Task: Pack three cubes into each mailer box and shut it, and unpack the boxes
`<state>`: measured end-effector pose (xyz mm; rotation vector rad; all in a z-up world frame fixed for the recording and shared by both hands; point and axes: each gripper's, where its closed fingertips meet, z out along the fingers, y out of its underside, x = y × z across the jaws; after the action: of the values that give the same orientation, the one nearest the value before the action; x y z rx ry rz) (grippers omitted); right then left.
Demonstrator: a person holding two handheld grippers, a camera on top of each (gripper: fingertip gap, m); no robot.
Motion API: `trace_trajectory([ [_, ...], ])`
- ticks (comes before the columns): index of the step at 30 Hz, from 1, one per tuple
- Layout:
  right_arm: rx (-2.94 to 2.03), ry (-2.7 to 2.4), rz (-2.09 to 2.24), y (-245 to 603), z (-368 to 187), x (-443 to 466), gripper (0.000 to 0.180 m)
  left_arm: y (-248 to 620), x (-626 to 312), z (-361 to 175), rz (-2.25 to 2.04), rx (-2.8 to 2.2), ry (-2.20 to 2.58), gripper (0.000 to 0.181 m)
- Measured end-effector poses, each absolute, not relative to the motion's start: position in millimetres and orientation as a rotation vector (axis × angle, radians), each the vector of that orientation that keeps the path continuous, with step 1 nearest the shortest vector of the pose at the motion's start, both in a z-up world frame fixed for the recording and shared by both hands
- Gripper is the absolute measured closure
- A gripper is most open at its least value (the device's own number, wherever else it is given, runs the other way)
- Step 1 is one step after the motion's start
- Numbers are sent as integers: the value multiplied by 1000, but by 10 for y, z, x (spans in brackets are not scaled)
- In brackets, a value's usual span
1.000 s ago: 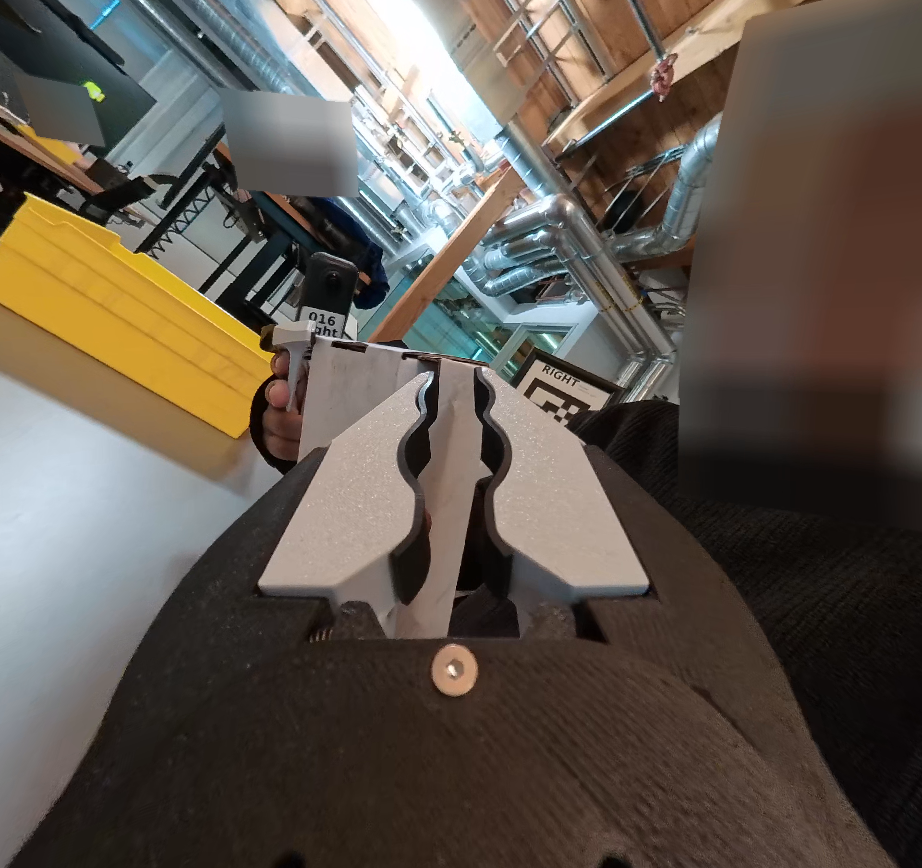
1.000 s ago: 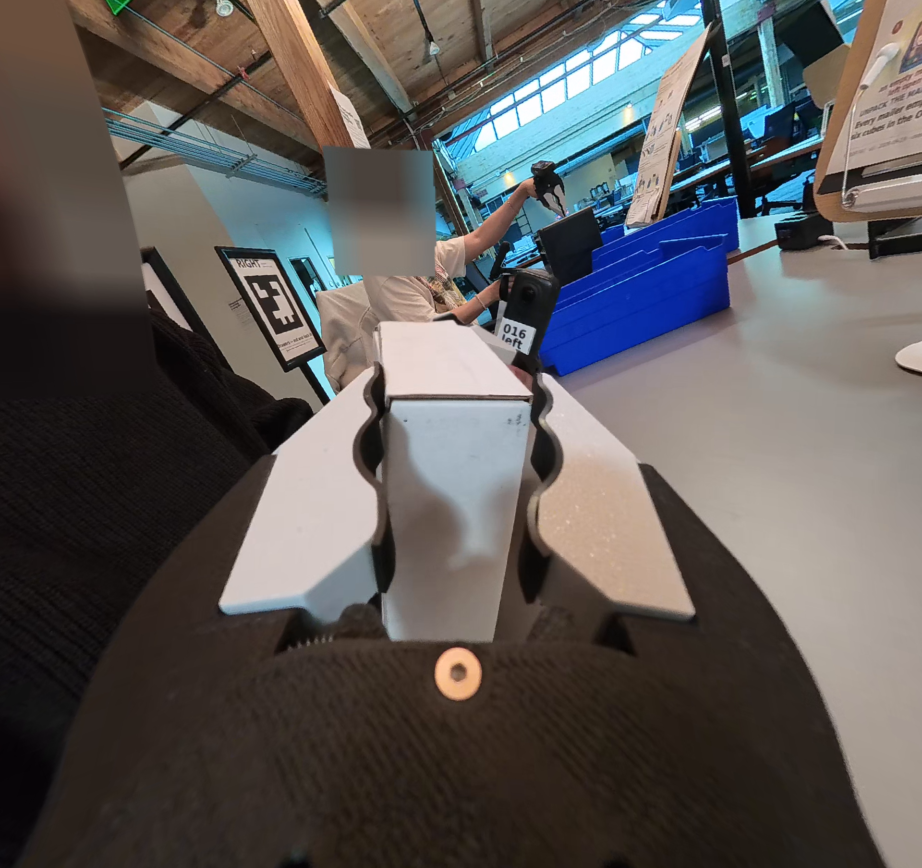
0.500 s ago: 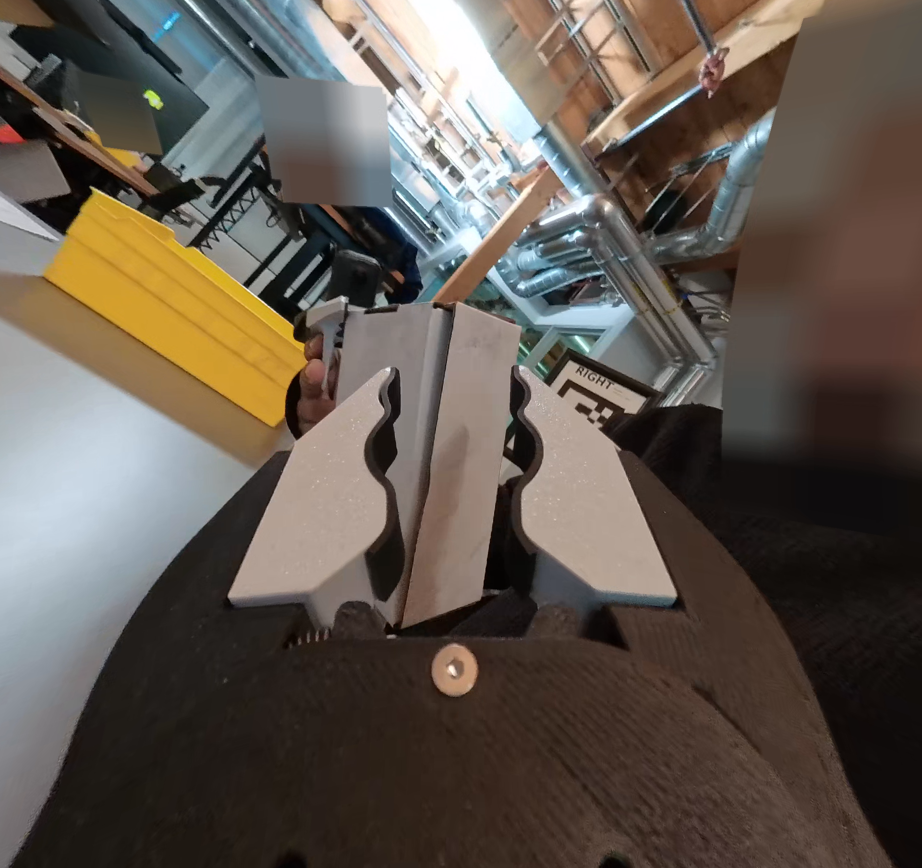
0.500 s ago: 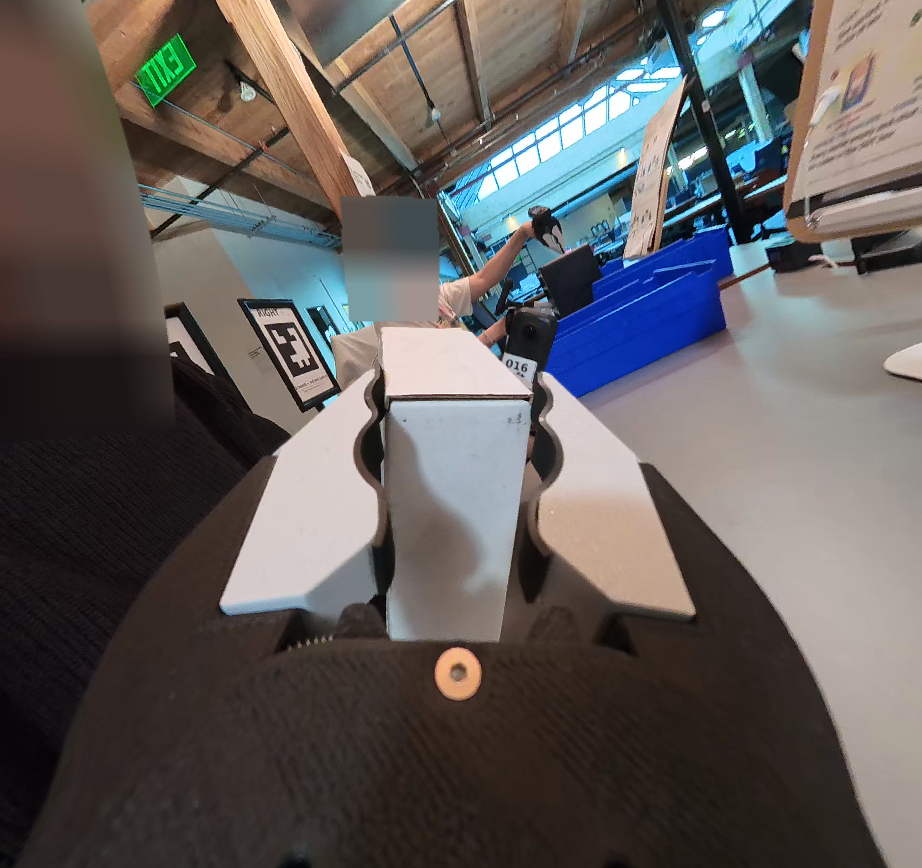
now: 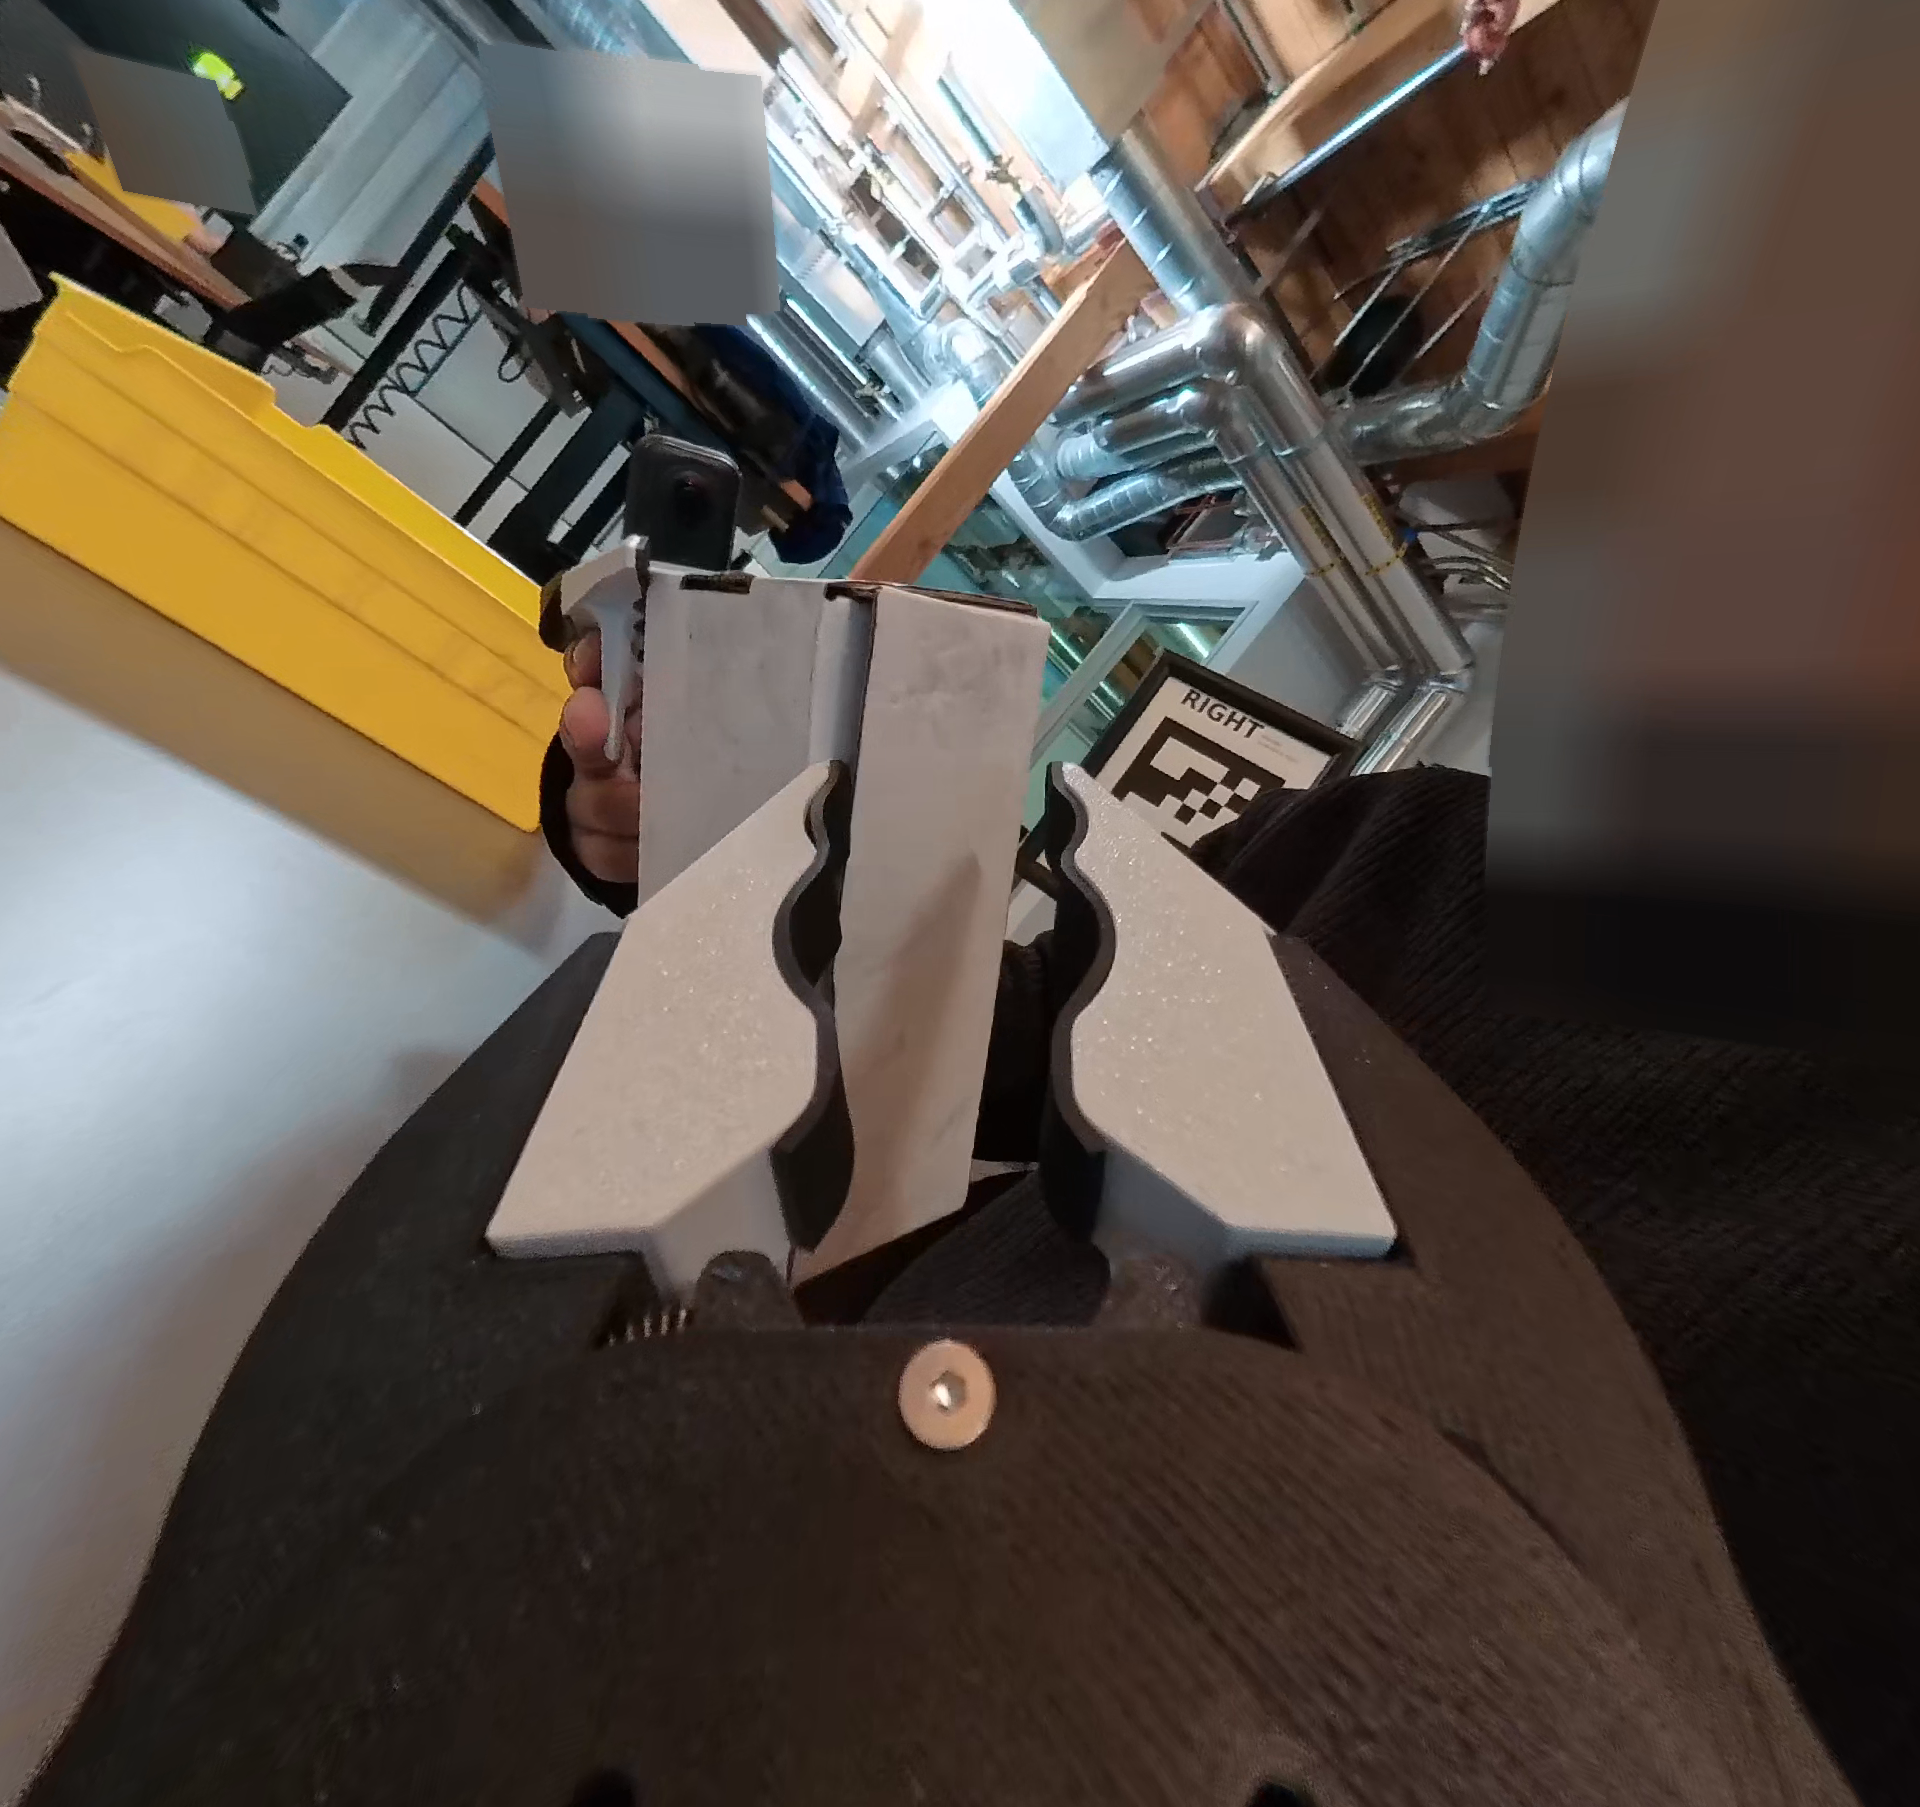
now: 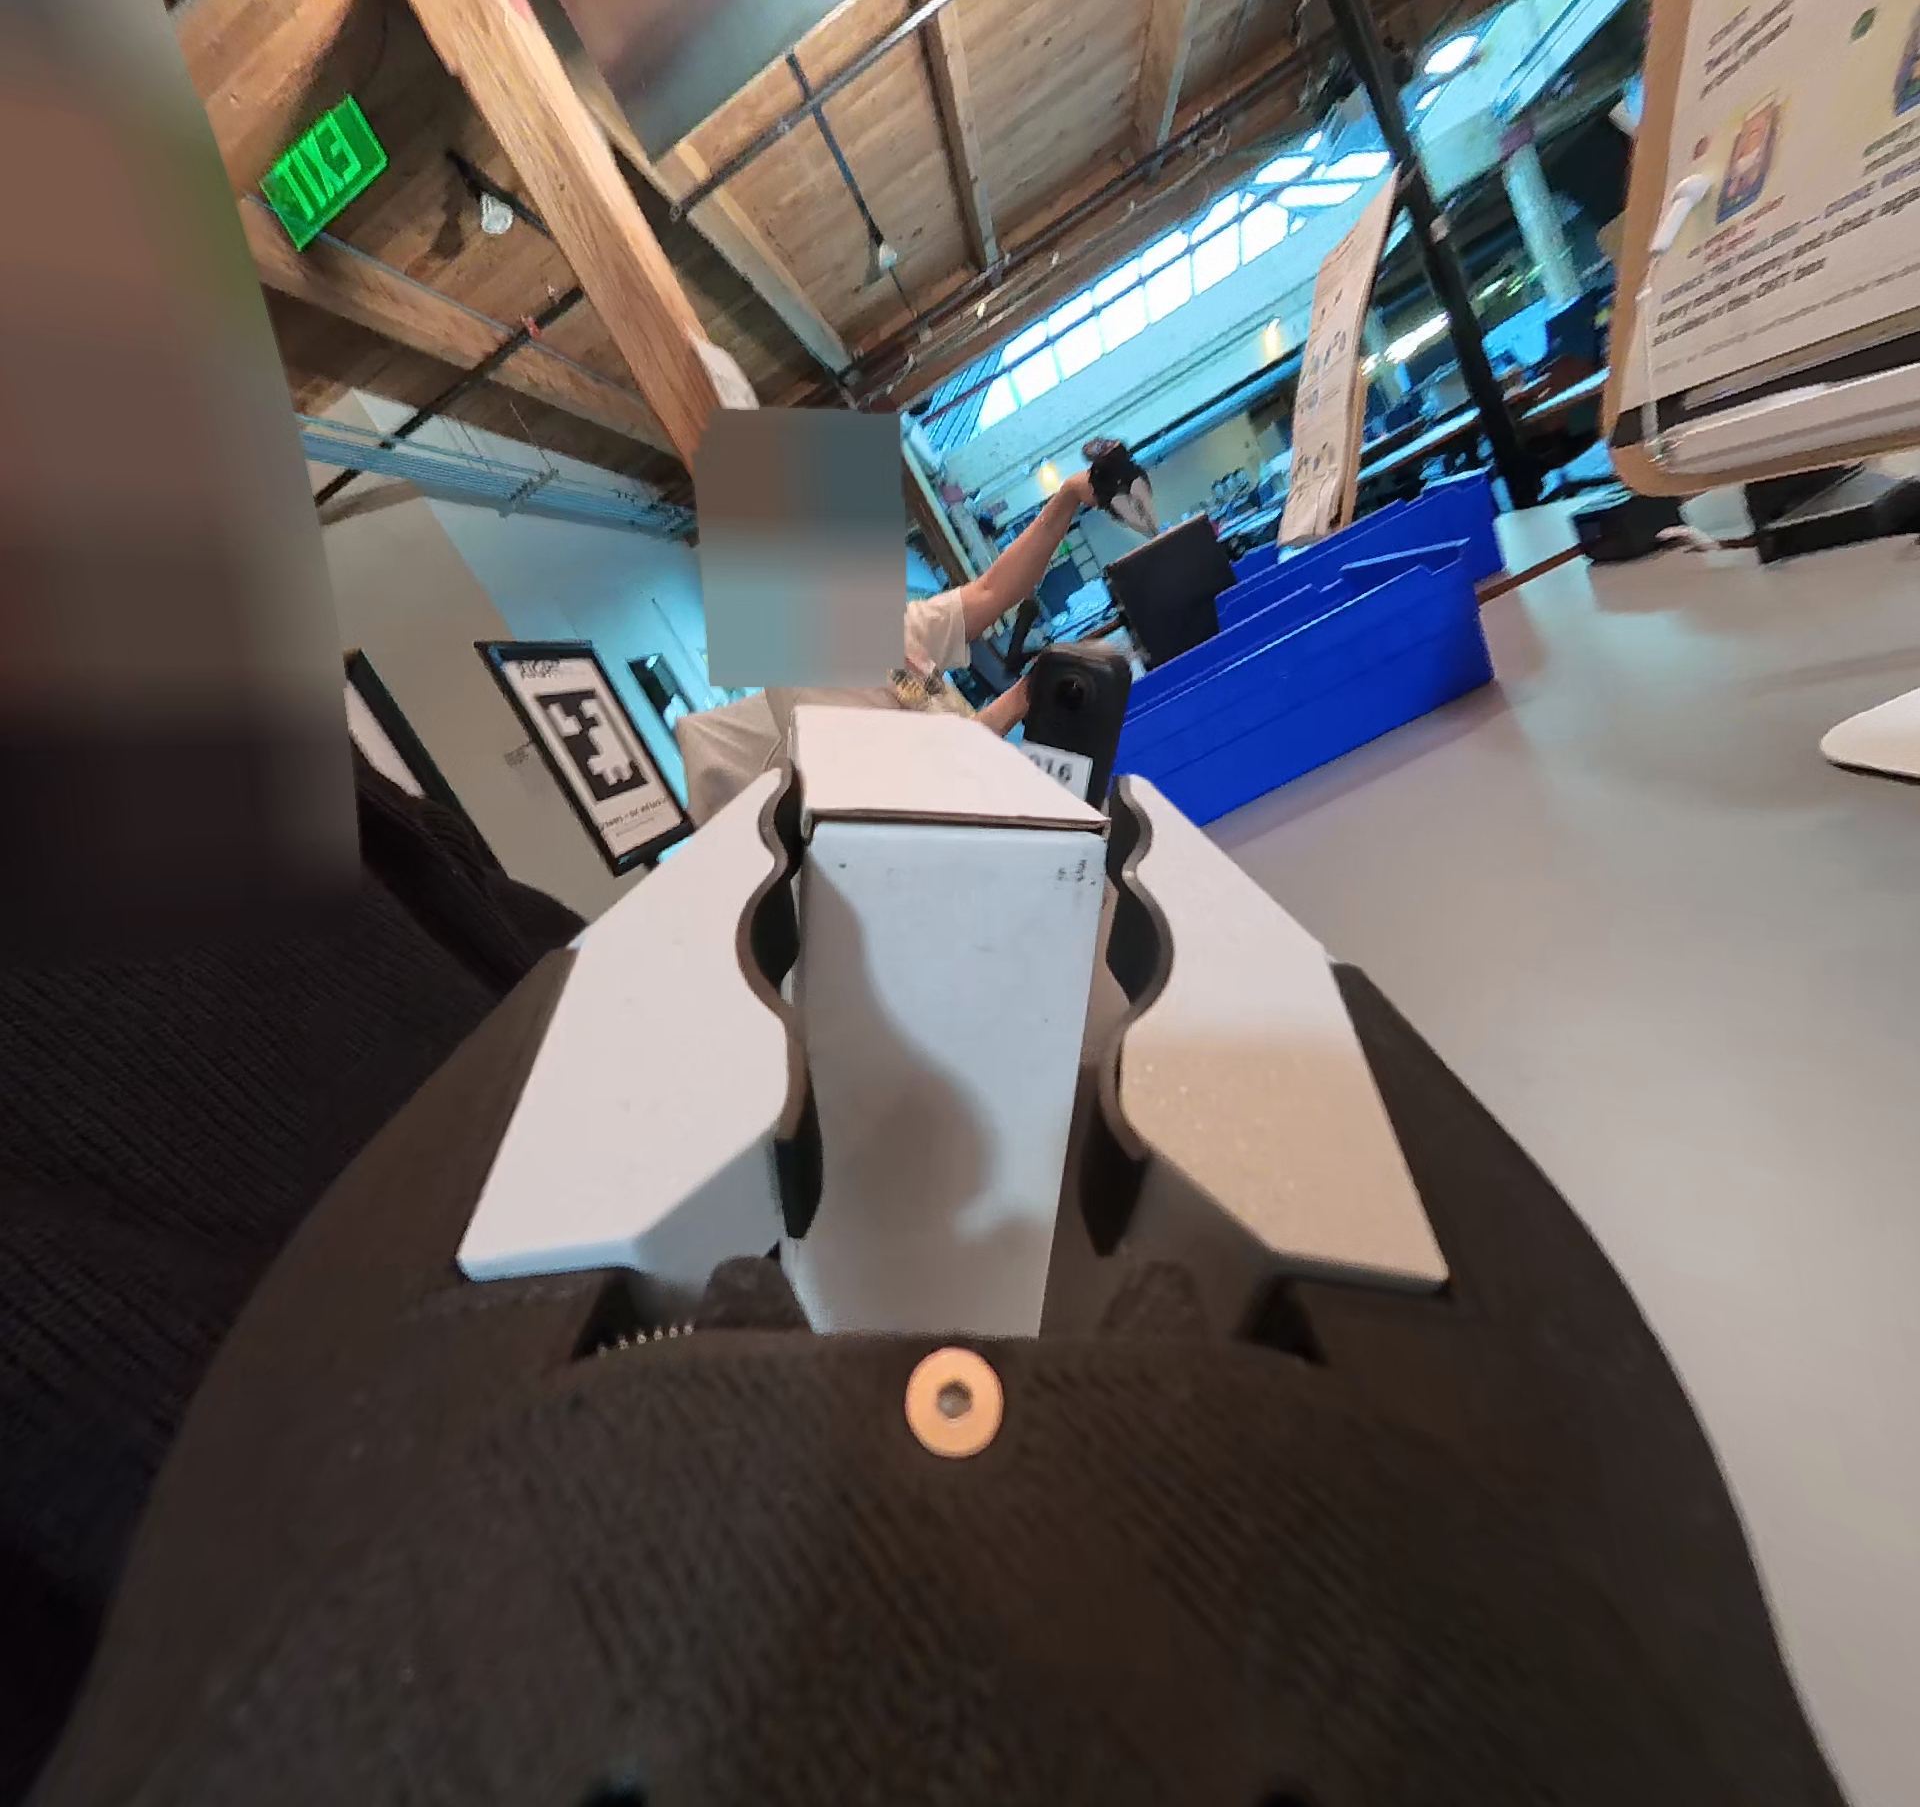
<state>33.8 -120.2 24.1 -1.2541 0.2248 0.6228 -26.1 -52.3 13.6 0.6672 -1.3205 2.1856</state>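
Observation:
A white mailer box (image 6: 935,978) is held up above the grey table between both grippers. My right gripper (image 6: 951,791) is shut on one end of it, with a finger pressed on each side. In the left wrist view the other end of the box (image 5: 935,718) stands between my left gripper's (image 5: 940,786) fingers. The left jaws are open: the box leans on the left finger and a gap shows beside the right finger. The box looks closed. No cubes are in view. The hand on the right gripper (image 5: 592,749) shows behind the box.
A yellow bin (image 5: 239,500) sits on the table (image 5: 156,926) to the left. Blue bins (image 6: 1320,687) sit at the table's far side (image 6: 1558,874), with a clipboard stand (image 6: 1787,199) and a white round base (image 6: 1881,739) at right. A person sits behind. The left gripper's tips are roughly 10 cm from the right gripper's. From either gripper's tips it is about 35 cm to the white round base (image 6: 1881,739).
My left gripper's jaws have opened from a tight pinch on a thin edge of the box to a wide gap. The box has turned slightly. The right gripper keeps its hold.

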Motion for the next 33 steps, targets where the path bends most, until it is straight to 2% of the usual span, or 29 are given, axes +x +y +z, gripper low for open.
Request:
trace_trajectory([
  [5, -1202, 307, 618, -1185, 213, 474, 121, -535, -180, 62, 2167, 734, -1315, 144],
  [12, -1131, 350, 696, -1176, 224, 516, 121, -503, -186, 149, 2099, 702, -1119, 152],
  [19, -1112, 321, 731, -1163, 272, 449, 121, -525, -194, 175, 2108, 684, -1072, 173],
  [33, -1094, 321, 781, -1145, 265, 424, 121, -562, -231, 223, 2097, 630, -971, 178],
])
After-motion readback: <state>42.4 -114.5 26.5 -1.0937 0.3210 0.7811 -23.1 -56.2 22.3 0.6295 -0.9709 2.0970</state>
